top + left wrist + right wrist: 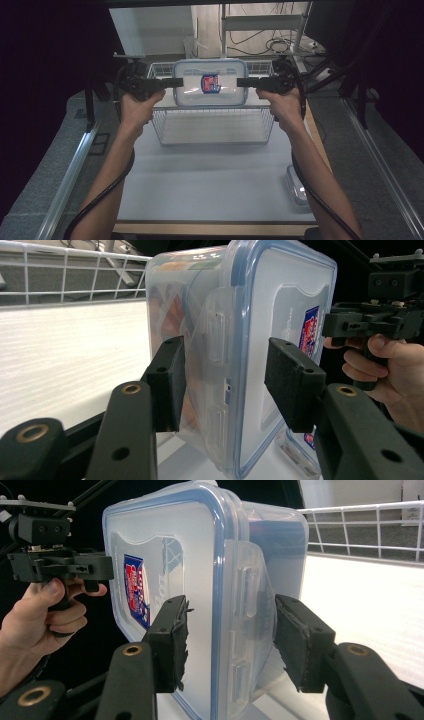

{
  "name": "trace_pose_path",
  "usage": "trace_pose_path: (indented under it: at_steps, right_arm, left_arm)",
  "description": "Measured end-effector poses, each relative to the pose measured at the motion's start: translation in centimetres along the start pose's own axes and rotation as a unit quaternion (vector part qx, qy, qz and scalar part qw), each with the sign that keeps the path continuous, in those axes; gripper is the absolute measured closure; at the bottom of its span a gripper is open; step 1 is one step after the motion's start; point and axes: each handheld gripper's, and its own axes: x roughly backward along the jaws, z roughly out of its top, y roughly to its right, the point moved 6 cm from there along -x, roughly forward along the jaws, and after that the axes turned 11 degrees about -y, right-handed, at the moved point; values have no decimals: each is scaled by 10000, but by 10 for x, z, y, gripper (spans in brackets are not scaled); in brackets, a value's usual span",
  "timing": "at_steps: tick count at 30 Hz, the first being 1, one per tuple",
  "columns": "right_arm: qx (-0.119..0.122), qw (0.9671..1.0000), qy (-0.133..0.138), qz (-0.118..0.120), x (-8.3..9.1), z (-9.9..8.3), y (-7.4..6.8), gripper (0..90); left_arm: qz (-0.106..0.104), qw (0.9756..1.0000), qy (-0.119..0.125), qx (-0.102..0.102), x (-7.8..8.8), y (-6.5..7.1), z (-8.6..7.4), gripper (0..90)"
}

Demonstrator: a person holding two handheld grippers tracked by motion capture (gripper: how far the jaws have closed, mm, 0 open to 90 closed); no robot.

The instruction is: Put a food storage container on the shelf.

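Observation:
A clear plastic container (210, 82) with a blue-rimmed lid and a red and blue label hangs lid-up above a white wire basket (215, 141). My left gripper (176, 82) is shut on its left end and my right gripper (243, 82) on its right end. In the left gripper view the jaws (227, 380) clamp the container (270, 315) across a side latch, with something orange inside it. The right gripper view has its jaws (232, 635) on the opposite latch of the container (165, 570).
The basket stands at the far middle of the white table (200, 180). A second small clear container (296, 185) lies near the table's right edge, beside the right forearm. Black cables trail from both grippers along the arms.

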Motion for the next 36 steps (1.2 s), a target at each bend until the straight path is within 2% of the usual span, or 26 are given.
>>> trace_pose_path:
  at_steps: [6, 13, 16, 20, 23, 27, 29, 34, 36]
  right_arm:
    - [-130, 9999, -7, -3, -5, 5, 9, 484]
    - [-203, 9998, -46, -11, -9, 6, 14, 484]
    - [-224, 9997, -60, -6, -10, 8, 15, 481]
    - [-140, 9999, -52, -39, -11, 8, 15, 475]
    - [-109, 9999, 2, -37, -12, 8, 15, 472]
    - [-77, 9999, 72, -68, -15, 9, 16, 461]
    - [-65, 9999, 86, -127, -16, 9, 17, 450]
    - [-4, 9992, 61, -388, -20, 11, 22, 424]
    - [73, 9987, 24, -513, -24, 11, 22, 407]
  left_arm:
    - [-10, 9999, -58, 138, -7, -8, 2, 516]
    - [-27, 9998, -48, 180, -10, -13, 4, 514]
    - [-14, 9999, -75, 153, -10, -14, 4, 510]
    - [71, 9999, -76, -39, -10, -13, 3, 501]
    - [45, 10000, -50, -57, -11, -14, 1, 490]
    - [347, 9992, -108, -138, -17, -12, 2, 424]
    - [373, 9991, -121, -140, -18, -13, 3, 407]
    - [223, 9996, -168, 19, -24, -18, 1, 351]
    - [75, 9996, -161, 236, -29, -23, 1, 292]
